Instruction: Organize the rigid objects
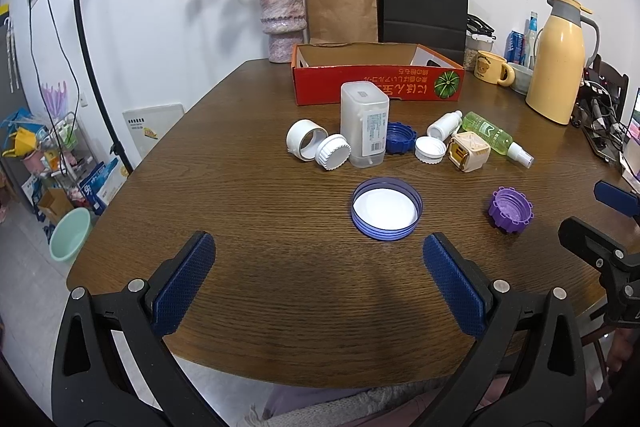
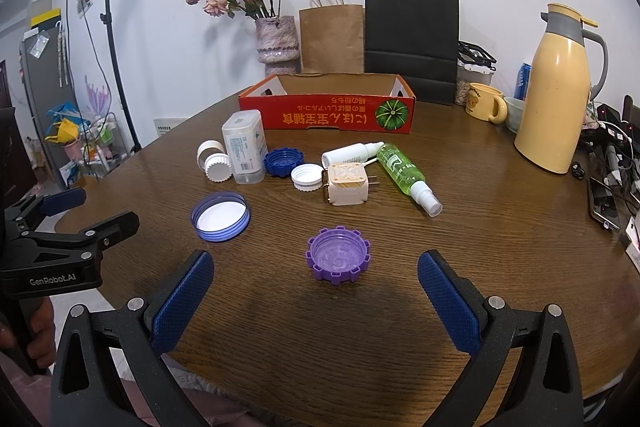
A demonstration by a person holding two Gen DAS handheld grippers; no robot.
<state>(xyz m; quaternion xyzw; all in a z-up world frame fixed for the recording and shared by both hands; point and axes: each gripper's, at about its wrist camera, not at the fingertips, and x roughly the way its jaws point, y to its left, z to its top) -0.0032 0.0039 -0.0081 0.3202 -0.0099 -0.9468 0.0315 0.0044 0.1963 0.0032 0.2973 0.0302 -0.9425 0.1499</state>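
A wide blue lid with a white inside point(image 1: 387, 209) point(image 2: 220, 215) lies on the wooden table point(image 1: 280, 287), just ahead of my open left gripper point(image 1: 319, 245). A purple toothed cap point(image 2: 338, 254) point(image 1: 511, 209) lies ahead of my open right gripper point(image 2: 316, 263). Farther back are a clear upright container point(image 1: 364, 125) point(image 2: 245, 147), a white ring point(image 1: 305, 139), two white caps point(image 1: 333, 151) point(image 1: 430, 149), a dark blue toothed cap point(image 2: 283, 161), a white bottle point(image 2: 352, 153), a green spray bottle point(image 2: 406, 177) and a beige plug adapter point(image 2: 346, 185). An empty red cardboard box point(image 1: 378, 83) point(image 2: 328, 115) stands behind them.
Along the far edge stand a vase of dried roses point(image 1: 282, 21), a brown paper bag point(image 1: 341, 9) and a black paper bag point(image 1: 423, 5). A yellow thermos jug point(image 2: 558, 95), a yellow mug point(image 2: 485, 103) and cables point(image 2: 612, 155) crowd the right side. A light stand point(image 2: 116, 67) rises at left.
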